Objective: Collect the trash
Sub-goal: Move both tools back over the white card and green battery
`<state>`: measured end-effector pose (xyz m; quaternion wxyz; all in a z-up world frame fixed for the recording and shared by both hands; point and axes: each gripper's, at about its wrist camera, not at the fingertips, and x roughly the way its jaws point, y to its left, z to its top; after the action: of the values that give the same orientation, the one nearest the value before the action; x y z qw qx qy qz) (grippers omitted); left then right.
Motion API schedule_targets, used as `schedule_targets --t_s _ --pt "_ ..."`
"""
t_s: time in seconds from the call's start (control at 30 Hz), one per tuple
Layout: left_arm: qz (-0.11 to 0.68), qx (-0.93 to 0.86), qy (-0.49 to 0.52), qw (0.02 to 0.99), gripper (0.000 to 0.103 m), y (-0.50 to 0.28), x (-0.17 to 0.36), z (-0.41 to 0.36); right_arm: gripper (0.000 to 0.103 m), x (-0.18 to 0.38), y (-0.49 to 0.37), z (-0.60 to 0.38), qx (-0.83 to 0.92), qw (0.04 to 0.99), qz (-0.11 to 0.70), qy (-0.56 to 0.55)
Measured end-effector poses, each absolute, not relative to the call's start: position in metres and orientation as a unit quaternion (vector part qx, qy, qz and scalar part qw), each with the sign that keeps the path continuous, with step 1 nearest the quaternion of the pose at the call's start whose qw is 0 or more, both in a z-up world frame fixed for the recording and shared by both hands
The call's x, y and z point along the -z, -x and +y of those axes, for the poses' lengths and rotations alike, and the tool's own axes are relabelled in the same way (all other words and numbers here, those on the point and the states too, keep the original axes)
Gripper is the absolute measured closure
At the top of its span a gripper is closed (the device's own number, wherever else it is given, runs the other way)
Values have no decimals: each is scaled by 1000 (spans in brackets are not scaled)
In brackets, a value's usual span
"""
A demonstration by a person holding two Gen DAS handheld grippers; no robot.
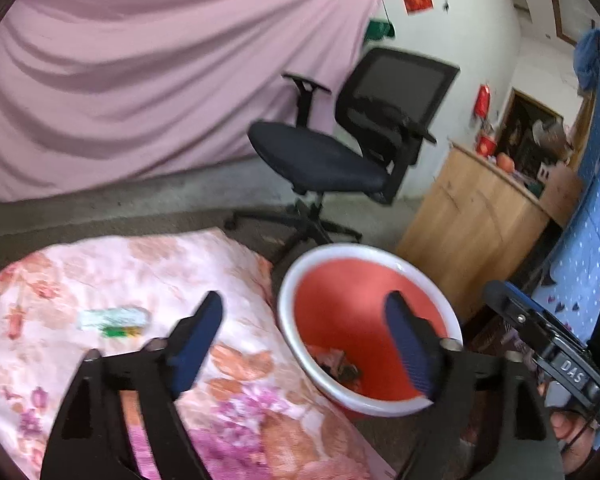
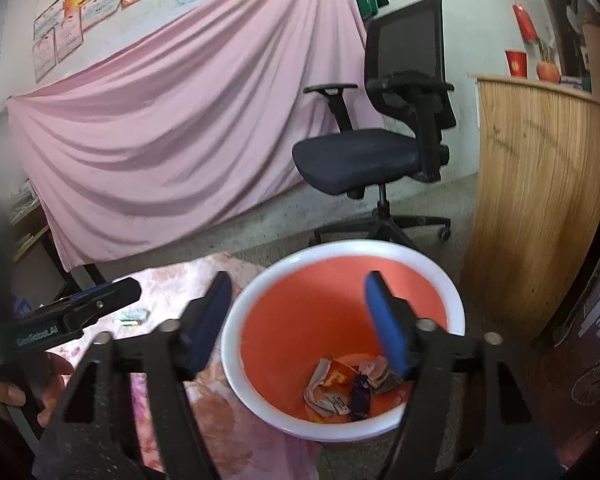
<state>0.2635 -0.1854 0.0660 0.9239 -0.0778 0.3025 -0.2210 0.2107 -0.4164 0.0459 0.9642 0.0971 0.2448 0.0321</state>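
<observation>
Both my jaw pairs gape empty: right gripper (image 2: 296,320) above the red basin (image 2: 454,300), left gripper (image 1: 308,340) at its rim. Wrappers (image 2: 348,384) lie inside the basin. Drop step looks done; next, left reaches the green packet (image 1: 114,320) left of the basin.

Basin (image 2: 342,256) sits on the floor just right of the cloth-covered table (image 1: 100,280) — wrappers (image 2: 348,384) in its bottom. One packet (image 1: 114,320) lies on the table. Behind the basin, an office chair (image 2: 364,152); right of that, a wooden cabinet (image 2: 540,184) — draped sheet (image 2: 172,120) further back.
</observation>
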Motion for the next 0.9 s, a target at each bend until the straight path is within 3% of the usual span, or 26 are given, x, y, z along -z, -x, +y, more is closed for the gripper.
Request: schedule_targets --t_s 0.07,0.17,0.23,0.9 --pt "277 213 82 933 15 -256 -74 -175 0 -53 -210 -411 -33 966 237 -94" --pt "249 190 75 947 12 -245 -84 -159 0 -65 -205 -400 -32 971 220 -87" --pt "225 167 72 957 2 -236 -90 -148 0 -73 -200 -393 -34 975 202 -85" --pt "64 32 58 996 2 -167 -114 -33 0 -117 -173 -300 -108 991 48 -57"
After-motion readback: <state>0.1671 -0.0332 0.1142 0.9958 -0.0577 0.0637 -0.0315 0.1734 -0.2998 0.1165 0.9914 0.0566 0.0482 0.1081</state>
